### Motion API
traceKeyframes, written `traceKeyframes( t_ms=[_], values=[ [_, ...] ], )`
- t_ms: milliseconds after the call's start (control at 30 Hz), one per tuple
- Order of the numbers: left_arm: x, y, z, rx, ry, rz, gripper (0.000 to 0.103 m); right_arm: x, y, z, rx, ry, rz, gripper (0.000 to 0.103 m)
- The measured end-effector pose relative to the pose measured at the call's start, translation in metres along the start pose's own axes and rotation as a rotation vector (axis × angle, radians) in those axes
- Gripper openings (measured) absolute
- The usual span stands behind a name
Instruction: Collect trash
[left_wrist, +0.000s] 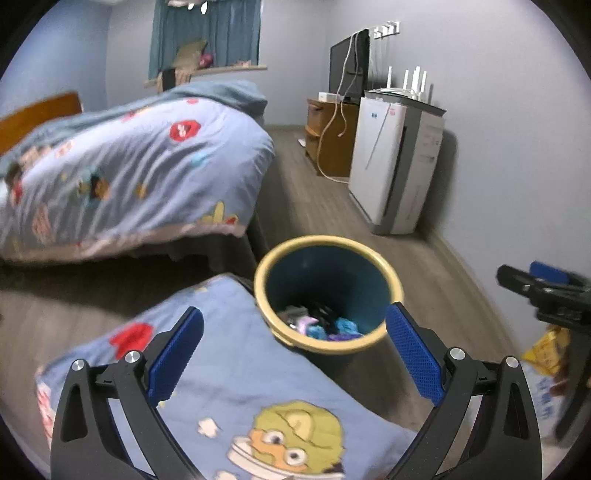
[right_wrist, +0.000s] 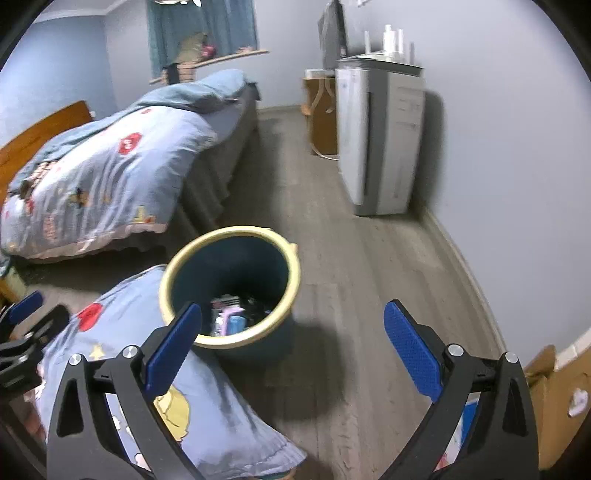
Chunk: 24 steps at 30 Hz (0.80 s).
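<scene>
Bed (left_wrist: 122, 166) under a blue cartoon-print quilt (right_wrist: 96, 177) fills the left of both views, wooden headboard at its far-left end. Grey plank floor (right_wrist: 351, 277) runs from the bed's foot edge to the right wall, where a white air purifier (left_wrist: 397, 162) stands with a router on top; a brown cabinet (left_wrist: 328, 140) and dark screen sit behind it toward the far corner. Blue cartoon pillow (left_wrist: 236, 373) lies in the foreground, its far corner touching the bin. Trash bin (left_wrist: 328, 291), dark teal with a yellow rim, stands upright on the floor near the bed's foot corner; mixed trash (left_wrist: 321, 323) lies at its bottom, pieces too blurred to name. Yellow snack packet (left_wrist: 546, 347) on the floor at the right edge of the left view. Left gripper (left_wrist: 293, 354) above the pillow, jaws spread wide, nothing between them. Right gripper (right_wrist: 291, 347) just right of the bin, jaws likewise wide apart and empty.
</scene>
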<state>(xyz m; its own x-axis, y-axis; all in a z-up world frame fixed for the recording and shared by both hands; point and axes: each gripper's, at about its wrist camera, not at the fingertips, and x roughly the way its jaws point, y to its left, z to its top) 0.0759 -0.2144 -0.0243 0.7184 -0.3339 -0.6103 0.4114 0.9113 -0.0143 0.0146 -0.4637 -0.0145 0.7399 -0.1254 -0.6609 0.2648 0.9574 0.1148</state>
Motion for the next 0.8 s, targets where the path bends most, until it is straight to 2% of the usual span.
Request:
traceKeyframes(
  t_ms=[67,133,233,300,467,800],
  values=[
    [0.006,-0.004,-0.002,0.040,-0.022,0.033,0.098,0.003,0.004,-0.001,-0.052,-0.027,0.001,0.097],
    [0.012,-0.007,-0.006,0.067,-0.036,0.034,0.098,0.009,0.006,-0.002,-0.093,-0.034,-0.012,0.097],
    [0.018,-0.007,-0.011,0.082,-0.082,0.023,0.098,0.020,0.003,-0.002,-0.069,-0.053,0.037,0.097],
    [0.028,-0.008,-0.013,0.093,-0.057,0.027,0.098,0.027,0.006,-0.001,-0.094,-0.075,0.028,0.097],
    [0.046,-0.010,-0.020,0.106,-0.002,0.033,0.098,0.048,0.015,-0.004,-0.141,-0.018,0.004,0.097],
    [0.050,-0.013,-0.020,0.111,-0.003,0.017,0.098,0.050,0.011,-0.007,-0.122,-0.022,0.037,0.097]
  ],
)
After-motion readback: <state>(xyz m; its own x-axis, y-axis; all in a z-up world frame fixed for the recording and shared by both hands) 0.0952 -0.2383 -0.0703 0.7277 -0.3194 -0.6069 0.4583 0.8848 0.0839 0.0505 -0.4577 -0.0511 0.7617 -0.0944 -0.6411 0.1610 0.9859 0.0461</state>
